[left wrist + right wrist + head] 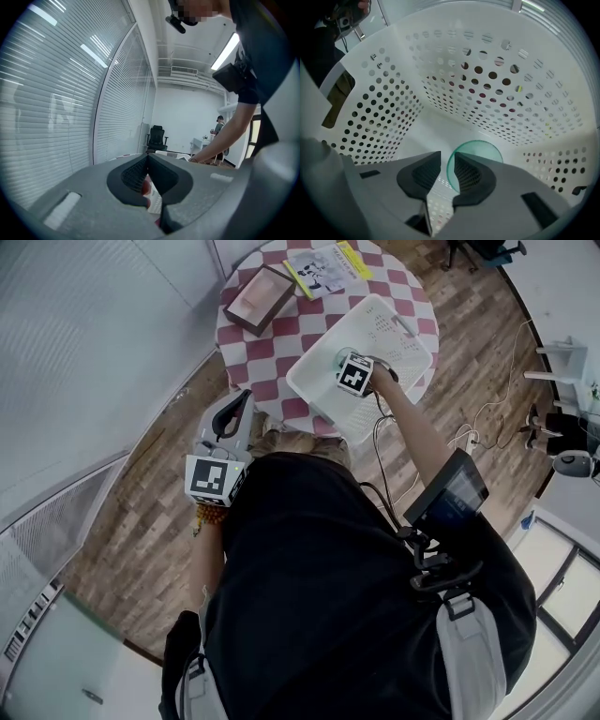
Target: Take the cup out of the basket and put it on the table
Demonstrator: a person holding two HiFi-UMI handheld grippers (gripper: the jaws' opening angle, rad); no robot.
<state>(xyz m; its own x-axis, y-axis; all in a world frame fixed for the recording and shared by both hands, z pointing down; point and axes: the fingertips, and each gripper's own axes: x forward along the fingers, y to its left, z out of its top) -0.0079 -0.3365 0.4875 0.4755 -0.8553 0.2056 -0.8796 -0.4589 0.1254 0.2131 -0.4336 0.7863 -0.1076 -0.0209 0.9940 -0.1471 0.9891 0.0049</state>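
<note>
Head view: one round table point(273, 381) with a red-and-white checked cloth fills the upper middle of the frame. It bears one white perforated basket point(310, 396) at its lower right edge, one brown picture frame point(258, 298) at its upper left and one booklet point(323, 266) with a yellow edge at the top. One green cup point(337, 356) shows inside the basket. The right gripper point(354, 374) reaches down into the basket just beside the cup, its marker cube facing up. The left gripper point(232, 418) hangs at the lower left of the table, off its edge and over the wooden floor.

Left gripper view: the left gripper point(148, 159) points level toward the room. Its two dark pads point(133, 174) meet at the tips, with nothing between them. One black office chair point(157, 136) stands at the far wall in the middle of the frame.

Right gripper view: the right gripper point(447, 157) looks down into the basket point(487, 84), whose dotted walls fill the frame. The single cup point(480, 149) lies on the basket floor at lower centre. The jaws stand narrowly apart. The cup's left edge shows in the gap, close against the right-hand pad point(471, 176), with white basket floor showing between it and the other pad.
</note>
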